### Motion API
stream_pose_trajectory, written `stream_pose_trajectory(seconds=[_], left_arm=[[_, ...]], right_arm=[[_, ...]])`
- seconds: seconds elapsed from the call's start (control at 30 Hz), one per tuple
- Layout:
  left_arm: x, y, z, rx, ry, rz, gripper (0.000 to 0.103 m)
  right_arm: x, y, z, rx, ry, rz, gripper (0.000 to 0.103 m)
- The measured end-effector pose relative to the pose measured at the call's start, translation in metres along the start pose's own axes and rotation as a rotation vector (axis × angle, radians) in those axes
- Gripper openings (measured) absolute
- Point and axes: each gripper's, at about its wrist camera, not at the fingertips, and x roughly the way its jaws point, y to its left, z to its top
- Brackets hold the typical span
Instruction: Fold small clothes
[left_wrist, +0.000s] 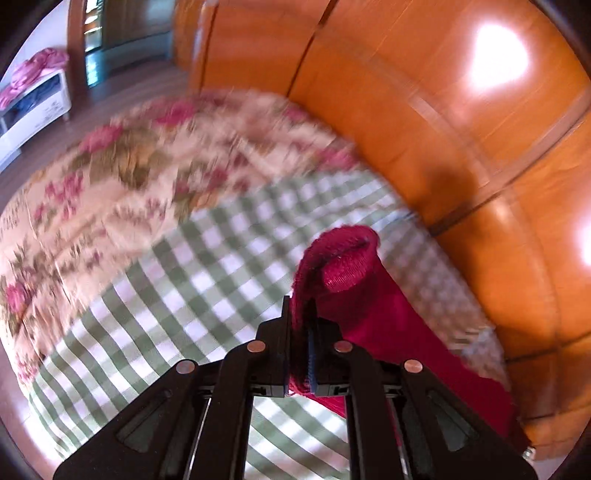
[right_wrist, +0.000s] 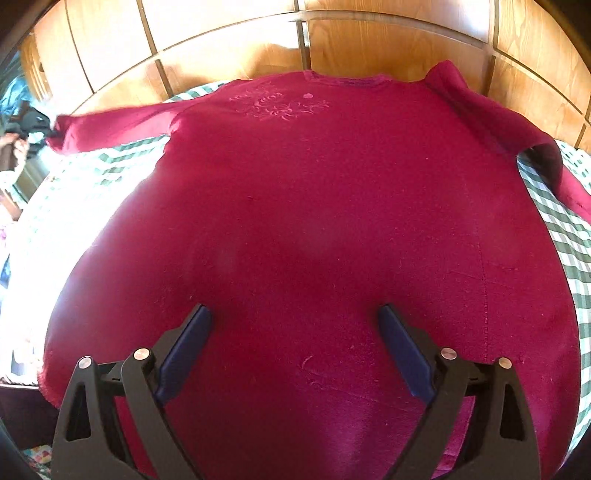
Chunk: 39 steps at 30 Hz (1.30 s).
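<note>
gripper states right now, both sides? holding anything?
Left gripper: shut on the cuff of the red top's sleeve.
Right gripper: open, holding nothing, jaws spread wide over the body of the red top.

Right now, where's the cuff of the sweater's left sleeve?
In the left wrist view, the sleeve cuff is pinched in the left tongs, lifted above the green checked sheet beside the wooden headboard.

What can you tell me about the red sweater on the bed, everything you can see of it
The red sweater is a dark crimson knit with long sleeves, a tone-on-tone embroidered motif below the round neckline and a side seam. It lies spread flat on the green checked sheet, neckline toward the wooden headboard. The left claw is shut on one ribbed sleeve cuff, lifting it. The right claw hangs open above the lower body.
</note>
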Motion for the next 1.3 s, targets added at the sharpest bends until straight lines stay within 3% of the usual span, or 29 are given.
stream_pose_trajectory(seconds=[0.07, 0.1, 0.13, 0.17, 0.23, 0.3, 0.37, 0.5, 0.57, 0.63, 0.7, 0.8, 0.87, 0.93, 1.0, 1.13, 1.2, 1.23, 1.27, 1.3], left_arm=[[0.005, -0.001, -0.013, 0.026, 0.002, 0.062, 0.018], [0.004, -0.001, -0.020, 0.032, 0.002, 0.082, 0.035], [-0.001, 0.001, -0.030, 0.033, -0.002, 0.066, 0.046], [-0.008, 0.002, -0.039, 0.036, -0.015, 0.042, 0.048], [-0.028, -0.001, -0.065, 0.079, -0.037, -0.012, 0.048], [-0.047, -0.009, -0.095, 0.147, -0.022, -0.114, 0.048], [-0.064, -0.025, -0.139, 0.270, 0.032, -0.266, 0.048], [-0.085, -0.057, -0.239, 0.531, 0.170, -0.456, 0.047], [-0.091, -0.068, -0.291, 0.630, 0.259, -0.523, 0.047], [-0.091, -0.071, -0.326, 0.667, 0.338, -0.560, 0.047], [-0.089, -0.071, -0.355, 0.704, 0.380, -0.553, 0.046], [-0.094, -0.069, -0.376, 0.727, 0.368, -0.542, 0.043], [-0.099, -0.069, -0.381, 0.740, 0.364, -0.514, 0.014], [-0.102, -0.065, -0.379, 0.741, 0.369, -0.511, 0.012], [-0.104, -0.064, -0.379, 0.776, 0.348, -0.476, 0.012], [-0.105, -0.060, -0.372, 0.793, 0.337, -0.433, 0.014], [-0.106, -0.063, -0.369, 0.790, 0.318, -0.416, 0.025], [-0.110, -0.066, -0.367, 0.790, 0.289, -0.409, 0.041], [-0.114, -0.070, -0.364, 0.795, 0.263, -0.412, 0.048], [-0.118, -0.077, -0.362, 0.804, 0.236, -0.413, 0.048]], right_arm=[[0.001, 0.000, 0.000, 0.001, 0.000, -0.005, 0.093], [0.001, 0.001, 0.000, 0.003, -0.002, -0.006, 0.093], [0.002, 0.000, -0.001, 0.002, -0.004, -0.008, 0.093], [0.002, 0.001, -0.001, 0.000, -0.006, -0.010, 0.094], [0.003, 0.001, 0.000, -0.003, -0.006, -0.012, 0.095], [0.004, 0.001, 0.001, -0.004, -0.004, -0.012, 0.095], [0.002, -0.001, 0.002, -0.003, 0.005, -0.001, 0.095], [-0.018, -0.020, 0.006, 0.029, -0.022, -0.037, 0.094], [-0.036, -0.046, 0.006, 0.089, -0.056, -0.094, 0.094], [-0.052, -0.077, -0.001, 0.156, -0.067, -0.153, 0.094], [-0.061, -0.103, -0.011, 0.206, -0.059, -0.208, 0.094], [-0.066, -0.137, -0.039, 0.290, 0.003, -0.237, 0.091], [-0.062, -0.144, -0.055, 0.314, 0.050, -0.200, 0.073], [-0.068, -0.139, -0.063, 0.303, 0.027, -0.149, 0.039], [-0.073, -0.132, -0.065, 0.286, 0.023, -0.110, 0.018], [-0.081, -0.126, -0.073, 0.236, 0.050, -0.055, 0.015], [-0.086, -0.133, -0.074, 0.243, 0.052, -0.021, 0.015], [-0.088, -0.140, -0.072, 0.274, 0.044, -0.005, 0.017], [-0.091, -0.151, -0.072, 0.316, 0.027, 0.006, 0.019], [-0.093, -0.167, -0.067, 0.365, 0.003, 0.007, 0.030]])
